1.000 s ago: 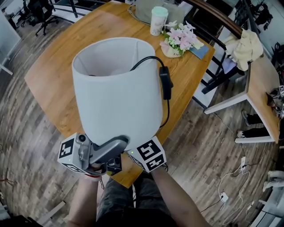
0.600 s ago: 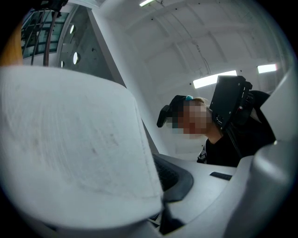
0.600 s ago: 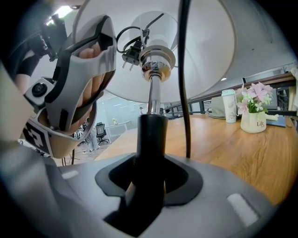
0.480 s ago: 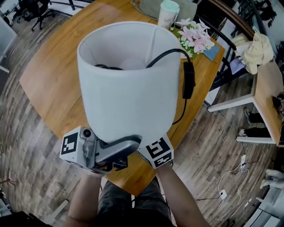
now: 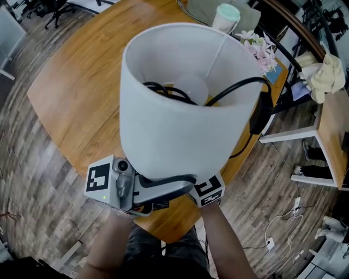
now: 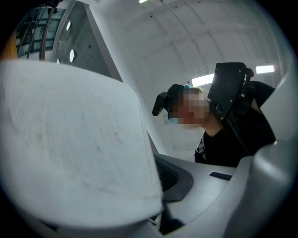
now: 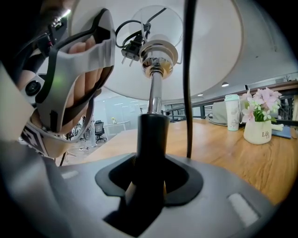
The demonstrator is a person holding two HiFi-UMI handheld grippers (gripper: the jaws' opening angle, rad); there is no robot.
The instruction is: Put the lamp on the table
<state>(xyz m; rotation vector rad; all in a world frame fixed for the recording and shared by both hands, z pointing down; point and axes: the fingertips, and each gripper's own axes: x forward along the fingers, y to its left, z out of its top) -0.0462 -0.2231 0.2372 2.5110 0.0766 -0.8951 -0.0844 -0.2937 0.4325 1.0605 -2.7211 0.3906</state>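
Note:
A lamp with a white drum shade (image 5: pixel 180 109) is held up over the near corner of the wooden table (image 5: pixel 71 92). Its black cord (image 5: pixel 240 87) is coiled inside the shade and hangs over the rim with a switch (image 5: pixel 260 111). My right gripper (image 7: pixel 149 181) is shut on the lamp's black stem (image 7: pixel 151 135) below the chrome socket. In the head view only its marker cube (image 5: pixel 210 190) shows under the shade. My left gripper (image 5: pixel 177 182) lies under the shade's lower rim. In its own view the shade (image 6: pixel 70 139) fills the left side and hides one jaw.
On the table's far side stand a vase of pink flowers (image 5: pixel 262 49) and a lidded cup (image 5: pixel 224 16). A second table (image 5: pixel 332 136) with a cloth (image 5: pixel 327 71) is at the right. Cables (image 5: pixel 278 229) lie on the plank floor.
The lamp has risen toward the camera and shifted right. The shade's opening now faces up, and the coiled cord inside shows. Both grippers kept their hold.

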